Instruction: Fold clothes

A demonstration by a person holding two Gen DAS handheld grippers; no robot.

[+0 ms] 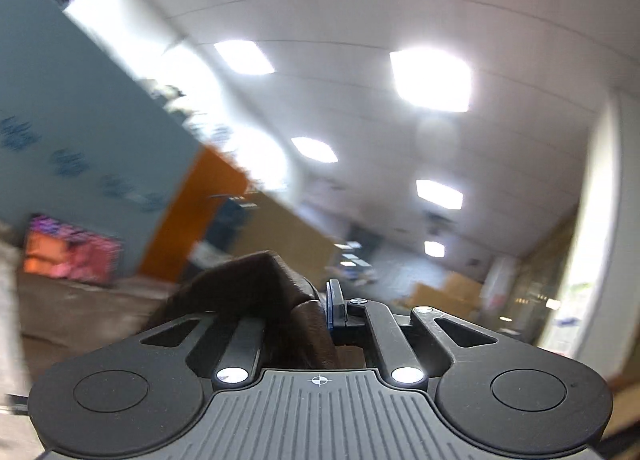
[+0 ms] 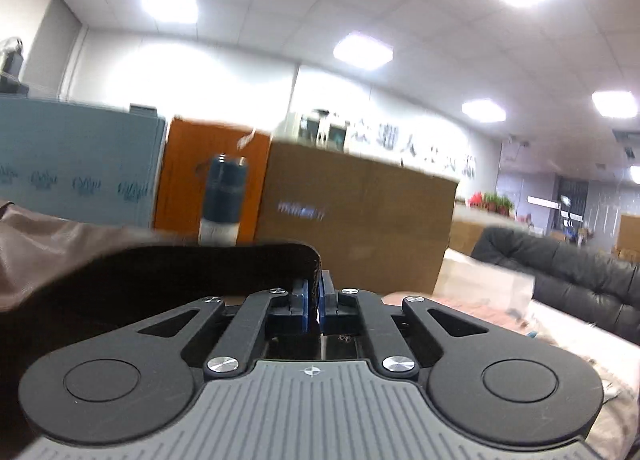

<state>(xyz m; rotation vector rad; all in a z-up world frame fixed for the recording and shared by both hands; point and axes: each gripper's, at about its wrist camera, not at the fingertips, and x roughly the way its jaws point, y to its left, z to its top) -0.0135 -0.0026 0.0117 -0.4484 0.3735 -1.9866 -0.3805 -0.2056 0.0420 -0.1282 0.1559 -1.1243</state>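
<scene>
Closest to me, my left gripper (image 1: 320, 306) has its jaws closed tight on a bunched wad of the dark brown garment (image 1: 248, 292), which humps up over the left finger and hides it. My right gripper (image 2: 314, 302) is nearly shut too, blue pads (image 2: 326, 300) almost meeting, pinching a thin edge of the same brown cloth, which stretches off left as a taut band. Both cameras tilt up at the ceiling, so I judge the garment is lifted and spread between my hands. No finished fold shows here; I'd call this early, with laying down and creasing still ahead. Further out: a dark bottle (image 2: 224, 196), a big cardboard box (image 2: 352, 220), a black sofa (image 2: 572, 272), and a blue-grey partition (image 1: 80, 120).
</scene>
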